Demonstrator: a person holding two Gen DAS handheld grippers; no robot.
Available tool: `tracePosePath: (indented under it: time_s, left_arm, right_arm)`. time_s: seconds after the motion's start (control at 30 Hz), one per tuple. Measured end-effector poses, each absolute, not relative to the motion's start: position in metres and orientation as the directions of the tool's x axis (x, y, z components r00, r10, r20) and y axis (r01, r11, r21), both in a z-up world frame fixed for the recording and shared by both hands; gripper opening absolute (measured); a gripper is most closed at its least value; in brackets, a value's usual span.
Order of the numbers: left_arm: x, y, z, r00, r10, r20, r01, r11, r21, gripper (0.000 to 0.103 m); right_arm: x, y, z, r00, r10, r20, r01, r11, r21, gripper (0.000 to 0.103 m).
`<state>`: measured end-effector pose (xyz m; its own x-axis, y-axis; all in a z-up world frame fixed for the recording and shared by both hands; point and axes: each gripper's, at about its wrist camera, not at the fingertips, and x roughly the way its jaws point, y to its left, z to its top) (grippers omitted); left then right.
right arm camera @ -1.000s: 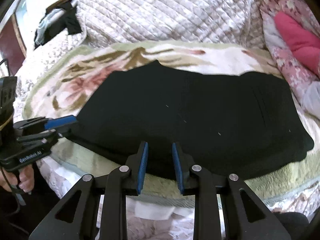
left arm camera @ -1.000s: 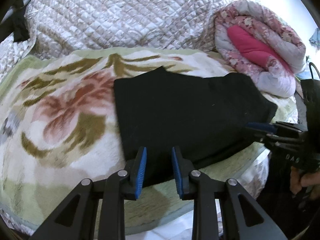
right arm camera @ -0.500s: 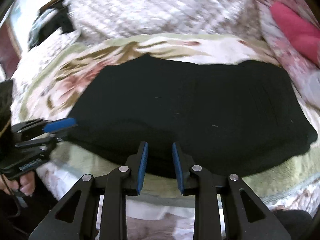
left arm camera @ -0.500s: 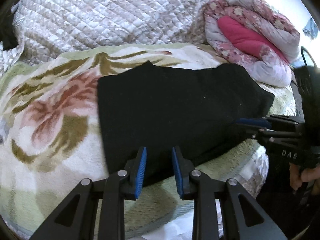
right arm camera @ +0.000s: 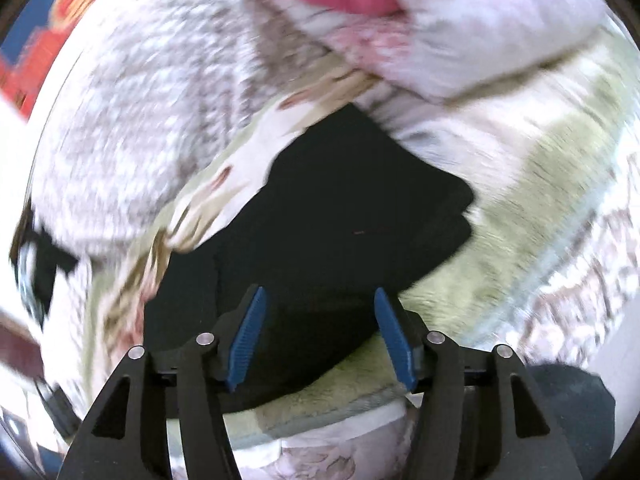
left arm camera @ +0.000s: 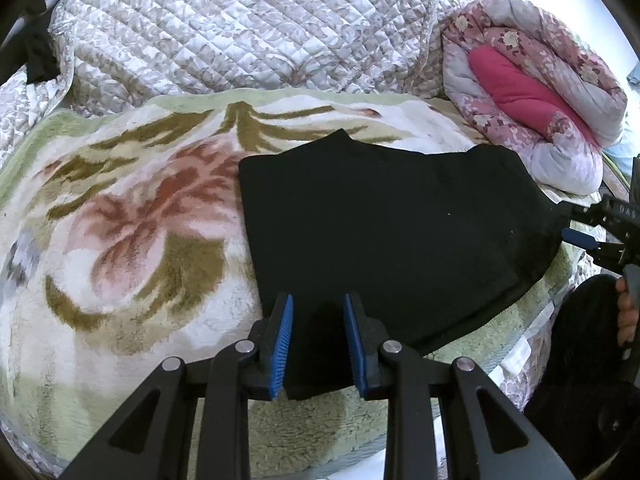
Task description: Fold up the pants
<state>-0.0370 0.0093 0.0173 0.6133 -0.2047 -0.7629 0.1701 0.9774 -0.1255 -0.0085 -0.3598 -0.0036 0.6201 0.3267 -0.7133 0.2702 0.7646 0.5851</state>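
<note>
Black pants (left arm camera: 392,232) lie folded flat on a floral blanket (left arm camera: 132,220) on a bed. My left gripper (left arm camera: 318,298) hovers over their near left corner; its blue pads stand a little apart and press on nothing. In the left wrist view my right gripper (left arm camera: 576,224) sits at the pants' right end, turned on its side, with a hand (left arm camera: 626,312) on its grip. The right wrist view is blurred. There the right gripper (right arm camera: 319,292) is opening wide above the pants (right arm camera: 340,208), and no cloth is pinched between its pads.
A quilted white cover (left arm camera: 240,40) is bunched at the back of the bed. A rolled pink floral duvet (left arm camera: 532,92) lies at the back right, close to the pants. The bed's front edge (left arm camera: 360,456) runs just under my grippers.
My right gripper has slid along the pants to their right end, rolled onto its side and spread its jaws. The left gripper has stayed over the near left corner with the same gap.
</note>
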Motion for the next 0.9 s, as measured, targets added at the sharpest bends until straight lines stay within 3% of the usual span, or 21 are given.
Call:
tracePosePath:
  time_s: [0.43,0.63,0.73,0.9]
  left_arm:
    - [-0.033,0.002,0.019,0.606,-0.227,-0.762,0.190,0.972,-0.139,0.029]
    - [-0.033,0.000,0.015,0.601,-0.230,-0.766,0.192,0.971,-0.141,0.029]
    - [-0.033,0.000,0.014,0.602,-0.231,-0.765,0.194,0.971,-0.140,0.029]
    - [-0.033,0.000,0.014,0.602,-0.232,-0.764,0.195,0.971,-0.140,0.030]
  right_arm:
    - [0.007,-0.391,-0.023,0.551,0.263,-0.792,0.456,0.700,0.550,0.060]
    - [0.018,-0.404,-0.028,0.610,0.283,-0.741,0.460,0.635,0.621,0.063]
    - [0.009,-0.404,-0.016,0.697,0.274,-0.663,0.403,0.615,0.678,0.063]
    - [0.020,-0.405,-0.027,0.660,0.299,-0.689,0.431,0.601,0.673,0.063]
